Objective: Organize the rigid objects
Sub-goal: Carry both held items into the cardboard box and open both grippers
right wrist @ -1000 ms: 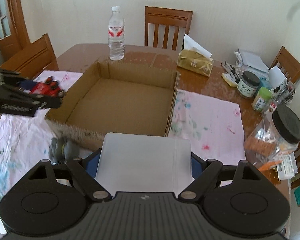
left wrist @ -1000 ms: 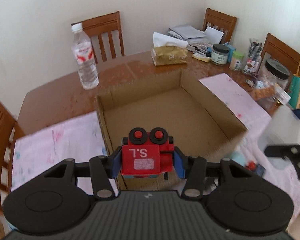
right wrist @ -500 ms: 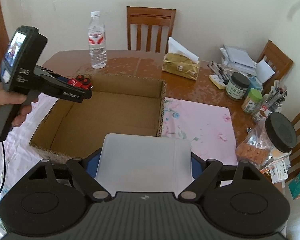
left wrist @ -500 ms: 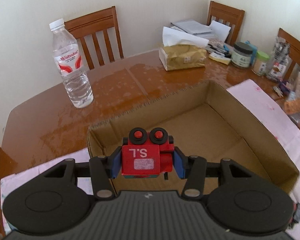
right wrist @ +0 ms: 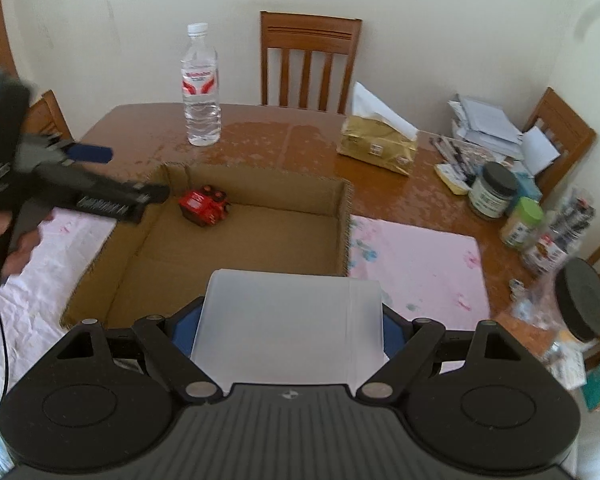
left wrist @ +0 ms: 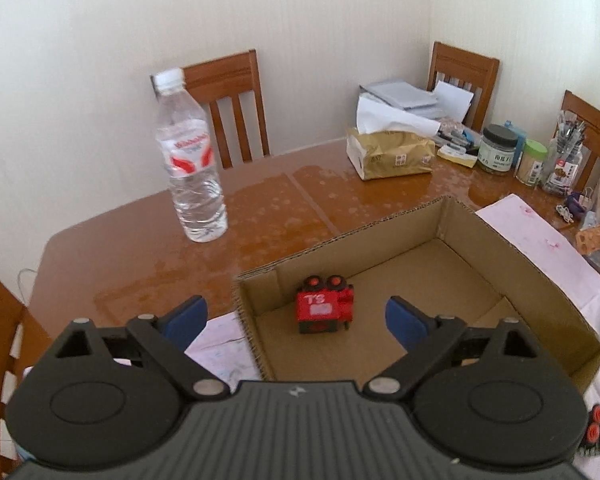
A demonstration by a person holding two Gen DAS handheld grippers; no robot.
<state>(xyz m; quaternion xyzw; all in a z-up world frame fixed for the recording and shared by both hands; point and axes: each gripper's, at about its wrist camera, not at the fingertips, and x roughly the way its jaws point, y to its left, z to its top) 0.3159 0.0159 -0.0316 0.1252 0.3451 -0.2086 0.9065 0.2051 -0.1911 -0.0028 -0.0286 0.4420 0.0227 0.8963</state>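
— What can you read from where you hold the grippers?
— On the red toy in the far left corner of the box, white letters "TS" on its top face.
— And the bottle near the table's far edge?
— Its label carries a red mark and a red word, too blurred for you to read. The jar labels at the right edge show characters, also illegible.

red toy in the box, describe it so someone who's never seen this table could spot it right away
On the wooden table sits an open cardboard box. The red toy lies in its far left corner, the only thing inside: a small blocky red piece with black wheels with red hubs.
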